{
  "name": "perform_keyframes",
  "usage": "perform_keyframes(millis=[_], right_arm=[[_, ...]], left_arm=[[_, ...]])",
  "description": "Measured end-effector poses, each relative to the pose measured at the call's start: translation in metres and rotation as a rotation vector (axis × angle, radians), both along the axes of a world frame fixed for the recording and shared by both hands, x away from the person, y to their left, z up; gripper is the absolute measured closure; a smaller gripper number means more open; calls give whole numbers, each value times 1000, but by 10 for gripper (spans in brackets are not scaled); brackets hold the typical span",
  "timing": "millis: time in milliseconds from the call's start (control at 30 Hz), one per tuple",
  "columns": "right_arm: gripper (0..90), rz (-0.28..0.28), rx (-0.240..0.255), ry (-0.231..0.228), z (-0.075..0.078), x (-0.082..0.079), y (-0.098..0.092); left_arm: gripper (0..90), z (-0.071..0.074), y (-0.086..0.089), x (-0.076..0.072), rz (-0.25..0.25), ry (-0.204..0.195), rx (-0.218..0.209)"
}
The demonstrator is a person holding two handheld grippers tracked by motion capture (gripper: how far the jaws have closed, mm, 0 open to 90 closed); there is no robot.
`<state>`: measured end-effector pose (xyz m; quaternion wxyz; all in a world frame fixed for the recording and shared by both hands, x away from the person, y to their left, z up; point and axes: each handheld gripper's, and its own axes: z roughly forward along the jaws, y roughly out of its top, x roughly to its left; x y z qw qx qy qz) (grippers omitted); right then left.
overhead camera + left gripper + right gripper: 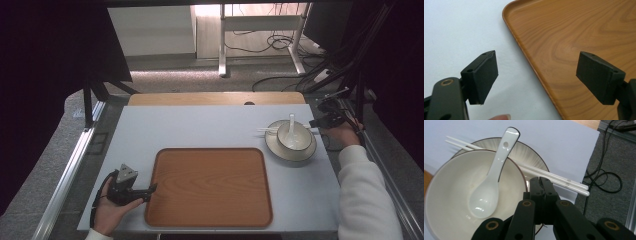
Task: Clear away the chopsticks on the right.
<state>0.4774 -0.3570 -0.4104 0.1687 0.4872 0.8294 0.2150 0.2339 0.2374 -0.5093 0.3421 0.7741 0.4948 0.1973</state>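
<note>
My right gripper [541,180] has its jaws pressed together on nothing, just over the near rim of the round white ceramic bowl [451,187] and beside the pair of white plastic chopsticks [554,178]. Their long axis runs across my jaws, over the plate under the bowl. My left gripper [536,75] stands open, well apart, at the corner of the brown wooden tray [574,32], so I judge the right one is nearer.

The counter [200,127] has a pale blue-grey top, and a strip of wood [215,98] shows along its far edge at 12 o'clock. Behind it lies a grey carpet floor [170,77]. A white desk frame [260,25] stands at 12 o'clock, with black cables [260,45] under it. Dark curtains [45,55] hang at 9 and 3 o'clock. A metal rail [65,180] runs along the side at 8 o'clock.
</note>
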Motion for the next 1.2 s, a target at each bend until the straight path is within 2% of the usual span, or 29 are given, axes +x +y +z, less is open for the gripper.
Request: perform_keyframes(millis=[133, 333, 533, 667, 800, 967, 1200], right_arm=[[897, -6, -26, 3, -7, 9, 1], [898, -36, -34, 17, -16, 28, -5], [897, -45, -29, 21, -20, 38, -4], [898, -49, -42, 29, -31, 48, -2], [898, -60, -53, 43, -40, 54, -5], [898, -72, -46, 48, -43, 55, -10], [898, -70, -69, 69, -44, 51, -13]], left_arm=[[173, 1, 0, 0, 2, -2, 0], [172, 3, 1, -2, 10, -11, -3], [172, 4, 0, -3, 14, -17, -2], [175, 6, 1, -5, 31, -32, 2], [176, 6, 3, -5, 43, -37, -2], [176, 4, 3, -4, 45, -28, 4], [175, 6, 2, -6, 42, -31, 4]])
